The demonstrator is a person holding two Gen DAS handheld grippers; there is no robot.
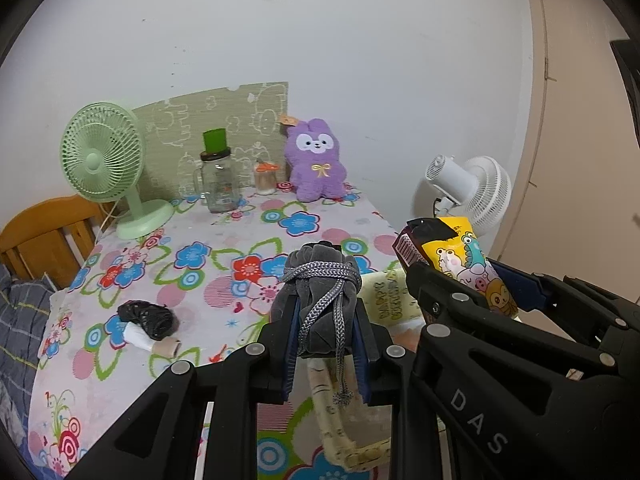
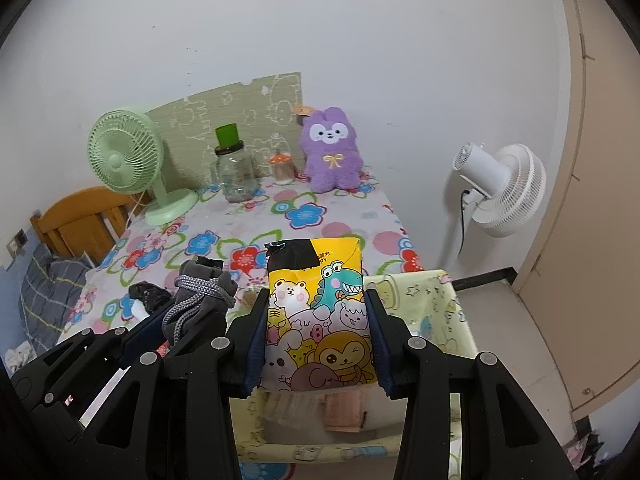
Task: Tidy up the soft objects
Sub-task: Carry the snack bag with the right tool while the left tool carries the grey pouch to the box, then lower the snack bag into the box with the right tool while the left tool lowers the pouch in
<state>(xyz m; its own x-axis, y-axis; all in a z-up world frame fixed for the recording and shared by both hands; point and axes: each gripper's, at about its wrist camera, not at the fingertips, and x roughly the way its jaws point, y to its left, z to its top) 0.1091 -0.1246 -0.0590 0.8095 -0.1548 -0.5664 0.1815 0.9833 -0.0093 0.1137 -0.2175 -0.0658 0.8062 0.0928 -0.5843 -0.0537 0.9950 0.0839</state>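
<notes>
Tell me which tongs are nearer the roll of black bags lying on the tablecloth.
Left. The left tongs, shut on a grey drawstring pouch, hang just right of the roll of black bags; the right tongs, gripping a yellow cartoon packet, sit farther right.

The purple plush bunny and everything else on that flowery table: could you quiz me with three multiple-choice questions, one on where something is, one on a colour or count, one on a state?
1. Where does the purple plush bunny sit?
A. at the far edge of the table, against the wall
B. on the floor
C. on the wooden chair

2. How many fans are in view?
A. one
B. two
C. three

3. What is the left hand-held gripper doing?
A. standing open and empty
B. clamped on a grey drawstring pouch
C. clamped on the glass jar

Answers:
1 A, the bunny leans upright at the back of the table beside the patterned board.
2 B, a green fan on the table and a white fan standing to the right.
3 B, its fingers press both sides of the grey drawstring pouch, while the glass jar stands far off.
</notes>
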